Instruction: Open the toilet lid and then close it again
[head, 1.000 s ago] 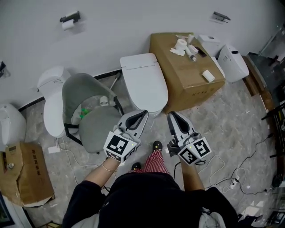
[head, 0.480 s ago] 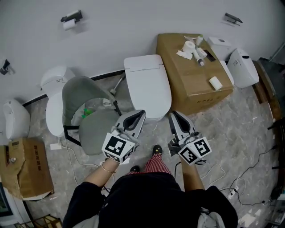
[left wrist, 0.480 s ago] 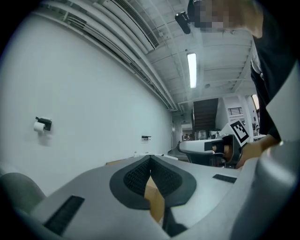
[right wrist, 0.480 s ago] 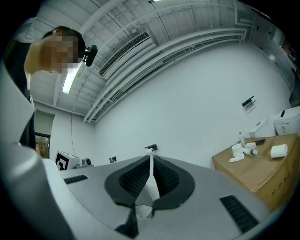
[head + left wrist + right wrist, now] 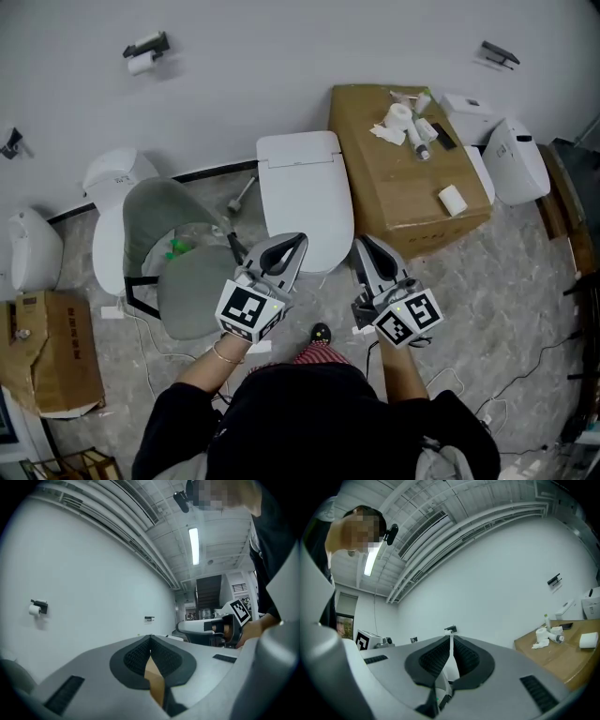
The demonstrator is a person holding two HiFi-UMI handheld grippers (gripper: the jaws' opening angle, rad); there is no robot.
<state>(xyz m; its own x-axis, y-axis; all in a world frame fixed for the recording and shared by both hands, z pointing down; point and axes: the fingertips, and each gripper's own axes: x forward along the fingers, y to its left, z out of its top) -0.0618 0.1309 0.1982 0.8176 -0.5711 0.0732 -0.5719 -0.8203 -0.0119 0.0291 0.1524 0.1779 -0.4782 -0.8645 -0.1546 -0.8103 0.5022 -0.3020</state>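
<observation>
The white toilet (image 5: pixel 305 197) stands against the wall in the head view with its lid down flat. My left gripper (image 5: pixel 301 237) hovers over the bowl's front left edge. It is shut with nothing in it, as the touching pads (image 5: pixel 133 656) confirm in the left gripper view. My right gripper (image 5: pixel 360 241) hangs just off the toilet's front right corner, also shut and empty. Its jaws meet along one thin line in the right gripper view (image 5: pixel 451 639). Neither gripper touches the lid. The toilet is mostly hidden behind the jaws in both gripper views.
A grey chair (image 5: pixel 178 258) stands close on the toilet's left. A large cardboard box (image 5: pixel 403 178) with a paper roll and bottles sits on its right. More white toilets (image 5: pixel 105 220) line the left wall, and white parts (image 5: pixel 514 159) lie at the right. Cables run over the floor.
The head view has shifted, so the toilet now sits lower and nearer to both gripper tips. The person's shoe has drawn back. Both grippers stay shut.
</observation>
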